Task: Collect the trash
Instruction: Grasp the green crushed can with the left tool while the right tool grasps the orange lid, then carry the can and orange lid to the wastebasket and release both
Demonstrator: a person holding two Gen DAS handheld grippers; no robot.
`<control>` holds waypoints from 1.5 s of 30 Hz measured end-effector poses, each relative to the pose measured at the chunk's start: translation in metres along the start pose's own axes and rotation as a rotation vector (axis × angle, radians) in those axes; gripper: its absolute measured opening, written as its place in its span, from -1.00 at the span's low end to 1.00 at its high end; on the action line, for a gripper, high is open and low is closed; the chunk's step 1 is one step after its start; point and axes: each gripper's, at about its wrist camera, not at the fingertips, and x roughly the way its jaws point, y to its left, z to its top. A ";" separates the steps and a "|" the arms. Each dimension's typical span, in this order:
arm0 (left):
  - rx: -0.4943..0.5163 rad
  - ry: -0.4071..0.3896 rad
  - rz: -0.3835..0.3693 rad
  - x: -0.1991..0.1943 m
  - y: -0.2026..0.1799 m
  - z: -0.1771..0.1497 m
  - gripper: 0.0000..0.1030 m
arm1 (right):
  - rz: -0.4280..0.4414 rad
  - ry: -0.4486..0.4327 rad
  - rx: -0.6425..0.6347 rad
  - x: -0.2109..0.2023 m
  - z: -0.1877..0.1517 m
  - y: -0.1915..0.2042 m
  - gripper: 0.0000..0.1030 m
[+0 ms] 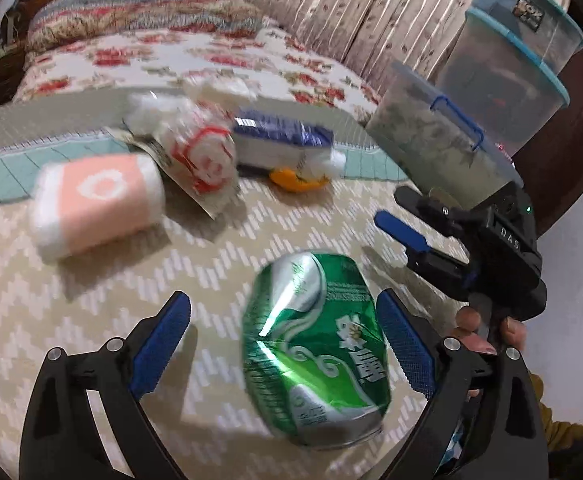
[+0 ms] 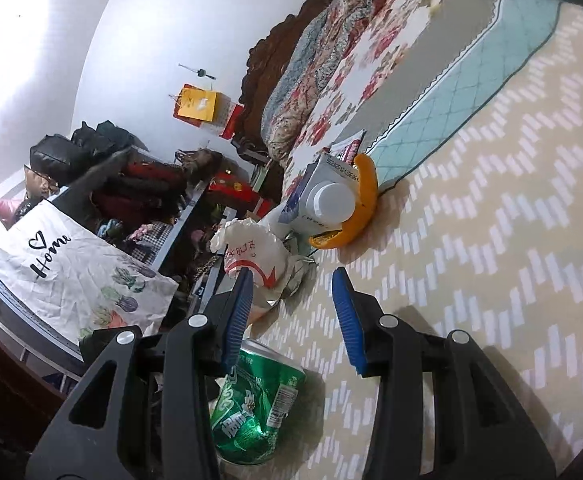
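Note:
A dented green can lies on the patterned bed cover between the fingers of my left gripper, which is open around it, the right pad close to its side. The can also shows low in the right wrist view. My right gripper is open and empty above the cover; it shows in the left wrist view to the right of the can. Farther on lie a pink tissue pack, a white and red wrapper, a blue and white carton and orange peel.
A clear storage box with blue clips stands on the bed at the right, with larger lidded bins behind it. A floral quilt covers the far bed. In the right wrist view a "Home" cloth bag and cluttered shelves lie left of the bed.

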 end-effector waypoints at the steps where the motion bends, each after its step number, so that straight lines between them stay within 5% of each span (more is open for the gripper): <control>1: 0.004 0.011 0.000 0.003 0.001 -0.003 0.75 | -0.018 -0.001 0.008 0.000 0.001 -0.001 -0.13; 7: 0.011 0.050 0.023 0.018 -0.002 -0.013 0.71 | -0.240 0.078 -0.034 0.016 0.008 0.004 -0.20; 11: 0.011 0.030 0.023 0.015 0.001 -0.016 0.52 | -0.245 0.121 -0.004 0.039 0.016 0.010 -0.20; 16: 0.016 -0.008 -0.042 0.012 0.004 -0.021 0.02 | -0.300 0.112 0.054 0.067 0.032 0.006 -0.24; 18: 0.036 -0.025 -0.027 0.010 0.000 -0.023 -0.01 | -0.310 0.100 0.067 0.072 0.036 0.005 -0.24; 23: 0.072 -0.041 -0.012 0.006 -0.007 -0.028 -0.07 | -0.368 0.122 0.032 0.084 0.033 0.007 -0.69; 29: 0.013 -0.051 -0.027 0.002 0.003 -0.026 -0.11 | -0.399 0.109 -0.041 0.055 0.018 0.012 -0.79; 34: 0.003 -0.057 -0.031 0.000 0.003 -0.026 -0.17 | -0.530 0.017 -0.344 0.006 -0.004 0.054 -0.80; 45: -0.005 -0.048 -0.038 -0.010 0.000 -0.038 -0.20 | -0.573 0.055 -0.417 -0.072 -0.060 0.052 -0.71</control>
